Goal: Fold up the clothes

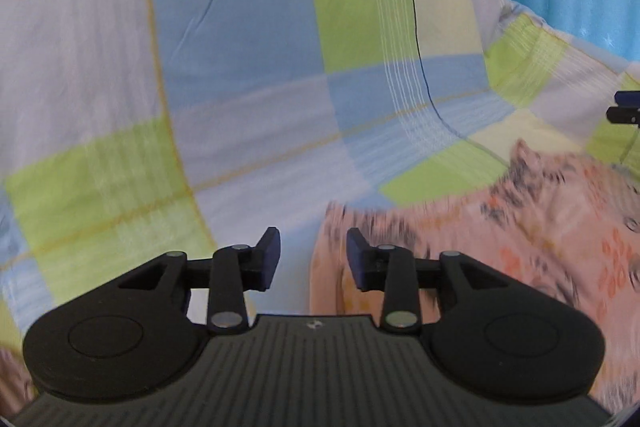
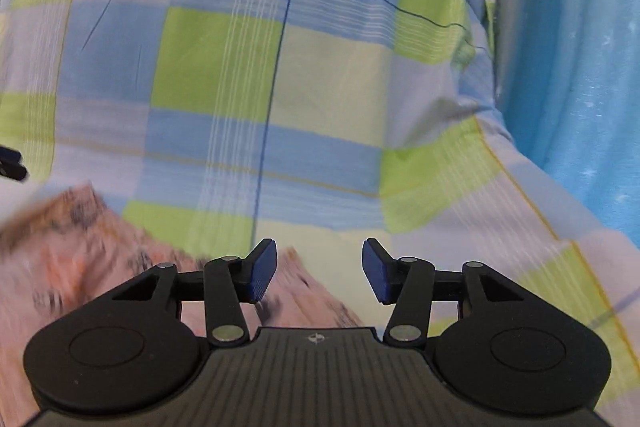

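Garment: pink patterned cloth garment (image 1: 500, 227) lies blurred on the checked green-blue bed sheet (image 1: 240, 67)
Left gripper (image 1: 313, 259): jaws apart, empty, above the garment's edge
Right gripper (image 2: 319, 269): spread wide, holding nothing
Risk: pinching sheet along with cloth, dragging both

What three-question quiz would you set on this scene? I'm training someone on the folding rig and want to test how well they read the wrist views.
1. True or false: the left gripper is shut on the garment.
2. Which pattern has the sheet? A: checks of green, blue and white. B: red dots. C: plain grey.
3. Fill in: in the right wrist view, the pink garment lies mostly to the ____ of the right gripper.

Key
1. False: both grippers are open and hold nothing.
2. A.
3. Left.
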